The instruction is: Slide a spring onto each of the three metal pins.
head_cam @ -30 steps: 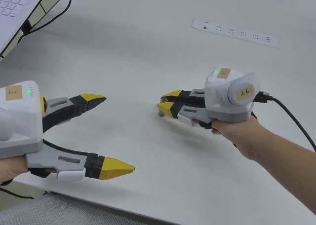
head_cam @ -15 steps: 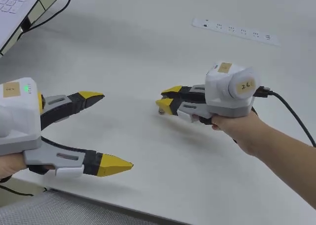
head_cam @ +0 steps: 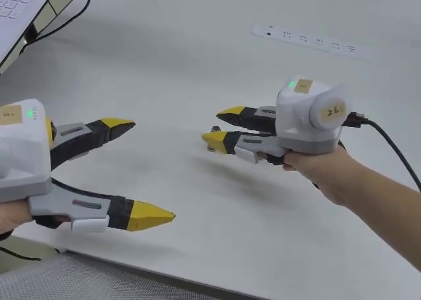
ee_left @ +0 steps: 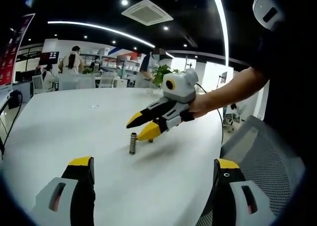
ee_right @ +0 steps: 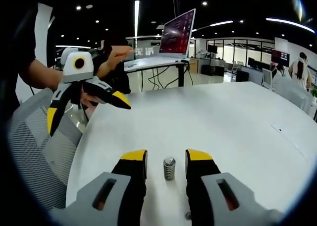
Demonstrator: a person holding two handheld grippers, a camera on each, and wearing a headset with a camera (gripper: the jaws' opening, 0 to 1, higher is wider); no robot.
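The right gripper has its jaws a little apart and grips nothing. A spring stands upright on the white table between their yellow tips, with a narrow gap showing on each side. What the coils sit around, if anything, cannot be made out. In the head view those jaws cover most of it. The left gripper is spread wide and empty, well apart from the right jaws' tips, and the frame edge cuts off its body.
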